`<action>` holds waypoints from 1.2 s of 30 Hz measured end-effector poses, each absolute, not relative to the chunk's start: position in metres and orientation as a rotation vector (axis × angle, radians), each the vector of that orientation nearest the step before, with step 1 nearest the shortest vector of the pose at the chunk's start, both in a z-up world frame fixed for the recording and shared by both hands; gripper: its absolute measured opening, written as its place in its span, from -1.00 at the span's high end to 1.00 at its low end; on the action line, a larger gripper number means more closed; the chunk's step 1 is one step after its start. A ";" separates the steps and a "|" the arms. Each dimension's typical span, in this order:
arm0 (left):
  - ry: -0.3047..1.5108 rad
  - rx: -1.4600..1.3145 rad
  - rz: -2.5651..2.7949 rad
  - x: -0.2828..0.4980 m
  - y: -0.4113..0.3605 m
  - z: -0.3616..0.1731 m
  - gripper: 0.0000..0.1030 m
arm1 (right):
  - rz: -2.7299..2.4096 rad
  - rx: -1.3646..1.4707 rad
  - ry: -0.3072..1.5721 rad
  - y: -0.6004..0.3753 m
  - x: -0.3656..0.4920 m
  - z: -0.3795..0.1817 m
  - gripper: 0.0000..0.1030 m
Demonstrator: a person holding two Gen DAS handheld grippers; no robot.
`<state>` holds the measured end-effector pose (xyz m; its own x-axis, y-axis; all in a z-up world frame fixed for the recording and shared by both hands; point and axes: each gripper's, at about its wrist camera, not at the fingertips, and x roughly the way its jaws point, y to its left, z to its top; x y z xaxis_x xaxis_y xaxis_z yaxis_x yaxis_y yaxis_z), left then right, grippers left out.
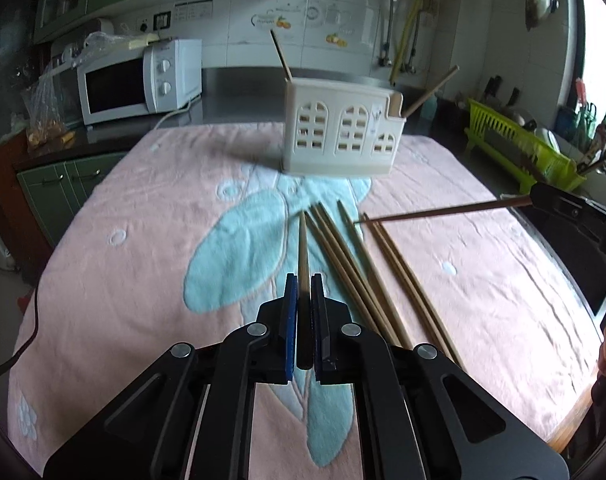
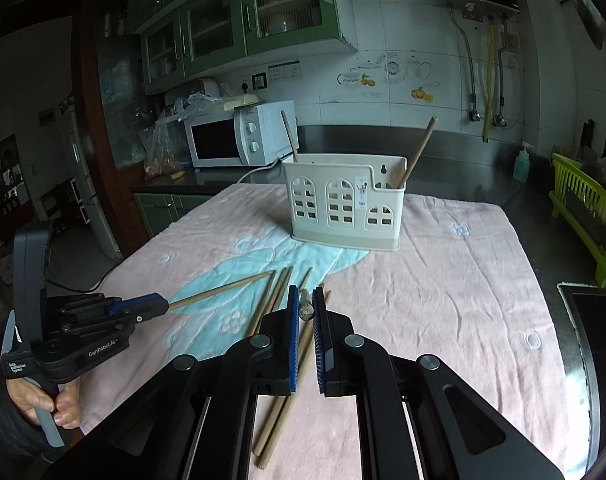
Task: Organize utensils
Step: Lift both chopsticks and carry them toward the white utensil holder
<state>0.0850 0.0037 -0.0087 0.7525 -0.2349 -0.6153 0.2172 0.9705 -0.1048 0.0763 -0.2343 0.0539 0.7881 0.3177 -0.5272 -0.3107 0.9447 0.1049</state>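
Kitchen counters and green cabinets ring my work surface, a table under a pink towel [image 1: 123, 280] with a pale blue pattern. A cream utensil holder [image 1: 341, 132] stands upright at the far middle; one chopstick leans out of each end of it (which compartment each sits in I cannot tell).

Hidden or cut off: in the left wrist view the right gripper [image 1: 537, 199] shows only as a dark blurred body at the frame edge. In the right wrist view I see its held stick end-on, so its length is hidden there.

Left gripper [image 1: 303, 280]: jaws narrow, clamped on one chopstick [image 1: 302, 248] that runs forward from the pads, its tip toward the holder. Right gripper: jaws narrow, clamped on a darker chopstick [image 1: 443, 211] that points across toward the loose chopsticks [image 1: 355, 260]. Those lie on the towel just right of my left gripper, between it and the holder.
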 end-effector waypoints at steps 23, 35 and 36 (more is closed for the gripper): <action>0.528 0.006 -0.326 0.085 0.003 0.021 0.90 | 0.344 -0.011 0.539 -0.223 0.089 0.067 0.87; 0.520 -0.011 -0.330 0.094 0.002 0.022 0.90 | 0.347 -0.014 0.538 -0.223 0.091 0.066 0.87; 0.519 -0.011 -0.333 0.095 0.001 0.024 0.90 | 0.347 -0.015 0.536 -0.223 0.091 0.066 0.87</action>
